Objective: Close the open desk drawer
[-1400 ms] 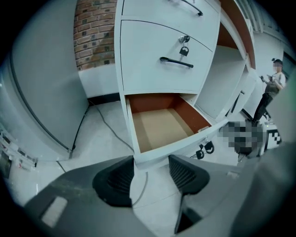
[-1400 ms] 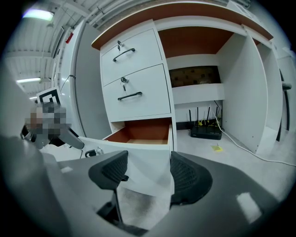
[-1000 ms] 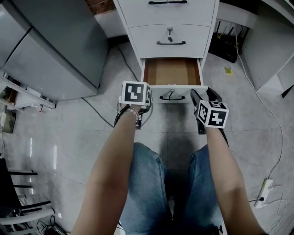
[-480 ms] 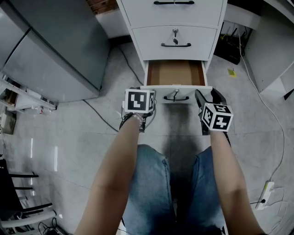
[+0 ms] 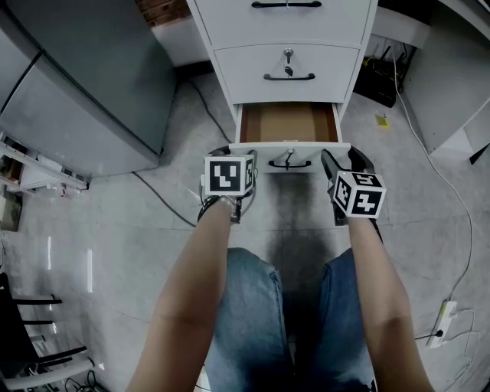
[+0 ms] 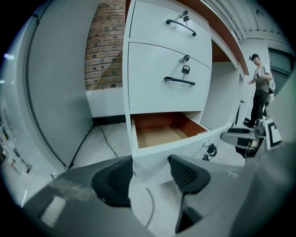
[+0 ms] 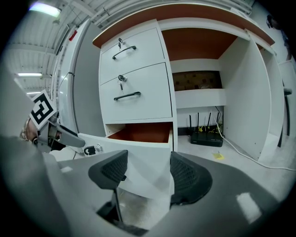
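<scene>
Grey tiled floor (image 5: pixel 138 230) lies below the rig. I read the left gripper (image 6: pixel 150 176) jaws as apart, just been widening, with the left front corner of the open bottom drawer (image 5: pixel 260 157) between the pads, unpressed. Right gripper (image 7: pixel 148 173) jaws are apart around the right corner. Beyond, the upper drawers (image 5: pixel 287 61) are shut.

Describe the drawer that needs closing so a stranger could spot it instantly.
Find the white drawer cabinet on the tiled floor. Take its lowest drawer. Unlike the two shut drawers above, it stands pulled out, showing a brown inside.
</scene>
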The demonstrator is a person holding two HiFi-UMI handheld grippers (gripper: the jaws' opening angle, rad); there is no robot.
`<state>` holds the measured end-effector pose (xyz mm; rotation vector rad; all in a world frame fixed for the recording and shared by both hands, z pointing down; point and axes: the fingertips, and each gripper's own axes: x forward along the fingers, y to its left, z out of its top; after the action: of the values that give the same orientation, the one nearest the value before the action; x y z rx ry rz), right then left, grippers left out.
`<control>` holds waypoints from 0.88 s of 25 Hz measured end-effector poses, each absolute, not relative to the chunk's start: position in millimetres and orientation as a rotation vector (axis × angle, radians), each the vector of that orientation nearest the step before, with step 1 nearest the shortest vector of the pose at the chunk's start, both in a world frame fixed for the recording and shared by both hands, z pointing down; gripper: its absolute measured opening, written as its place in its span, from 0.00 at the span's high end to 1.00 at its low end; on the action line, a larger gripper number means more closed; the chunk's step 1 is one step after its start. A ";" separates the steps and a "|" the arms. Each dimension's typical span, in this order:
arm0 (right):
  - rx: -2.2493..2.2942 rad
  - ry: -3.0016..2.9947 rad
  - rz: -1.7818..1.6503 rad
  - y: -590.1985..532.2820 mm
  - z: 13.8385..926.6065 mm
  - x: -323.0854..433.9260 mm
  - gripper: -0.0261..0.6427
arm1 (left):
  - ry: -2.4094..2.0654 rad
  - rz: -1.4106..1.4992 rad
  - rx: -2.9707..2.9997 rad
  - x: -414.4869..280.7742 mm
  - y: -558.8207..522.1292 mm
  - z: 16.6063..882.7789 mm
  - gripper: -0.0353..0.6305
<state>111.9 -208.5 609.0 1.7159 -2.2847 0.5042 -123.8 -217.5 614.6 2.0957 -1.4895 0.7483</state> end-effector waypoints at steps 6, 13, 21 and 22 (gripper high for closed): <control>1.699 -2.256 0.501 -214.7 609.5 111.0 0.52 | -1.517 0.730 2.122 -124.3 -225.5 613.6 0.55; 1.702 -2.237 0.519 -224.6 612.1 110.6 0.52 | -1.559 0.695 2.160 -125.1 -235.8 613.6 0.54; 1.695 -2.191 0.574 -228.6 629.4 113.7 0.53 | -1.529 0.718 2.204 -124.1 -243.1 618.5 0.53; 1.695 -2.190 0.568 -228.7 629.1 113.4 0.53 | -1.528 0.718 2.204 -123.8 -243.4 618.9 0.53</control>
<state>113.4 -228.7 629.1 1.6954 -2.1904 0.5678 -123.8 -243.4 618.9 2.2039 -1.5278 0.7181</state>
